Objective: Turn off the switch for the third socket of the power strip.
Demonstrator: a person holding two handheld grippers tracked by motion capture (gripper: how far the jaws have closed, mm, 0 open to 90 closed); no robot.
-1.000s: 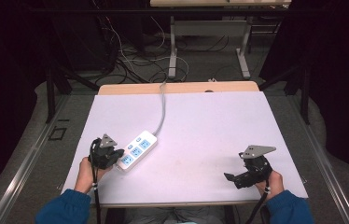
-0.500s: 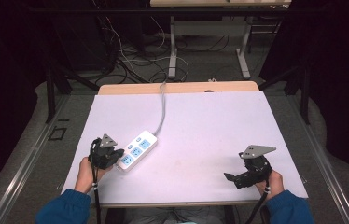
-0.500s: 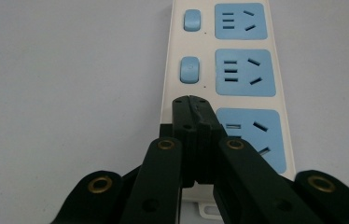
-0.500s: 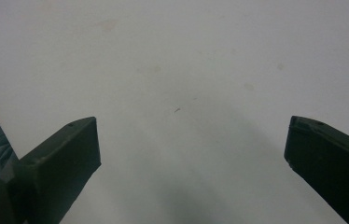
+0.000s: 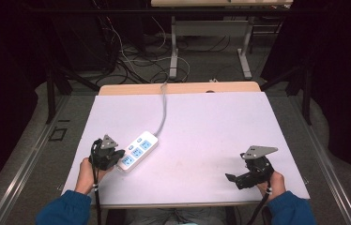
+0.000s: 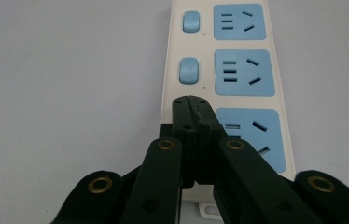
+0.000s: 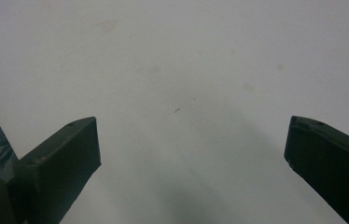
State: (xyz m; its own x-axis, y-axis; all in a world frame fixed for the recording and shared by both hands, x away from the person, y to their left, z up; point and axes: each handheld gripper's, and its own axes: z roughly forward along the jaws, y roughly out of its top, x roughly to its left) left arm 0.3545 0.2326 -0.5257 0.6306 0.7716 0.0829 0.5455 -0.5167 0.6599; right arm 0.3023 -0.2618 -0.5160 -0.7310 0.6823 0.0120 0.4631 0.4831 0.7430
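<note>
Power strip [image 5: 138, 151]: lying flat at an angle on the near-left part of the white table [image 5: 211, 126], grey cord [image 5: 163, 110] running from its far end over the table's far edge. From the high view, left gripper [image 5: 112, 157] parked at the strip's near end, held by the left hand [image 5: 87, 174]; tips hard to separate from the strip there. Left gripper view settles it: jaws pressed together with nothing between them, the joined tips over the near end of the switch row, hiding what lies under them; whether touching, cannot tell. Also clear there: three blue sockets [image 6: 243, 72] in a row, two blue switches [image 6: 188, 71] beside them, a mounting tab at the strip's near end.

Right gripper [image 5: 232, 178] well apart, near the table's front right corner, held by the right hand [image 5: 270, 183]. Right gripper view: jaws spread wide over bare table, holding nothing.

Wide bare surface between the two grippers and beyond the strip. Strip close to the left edge; right gripper close to the front edge.
</note>
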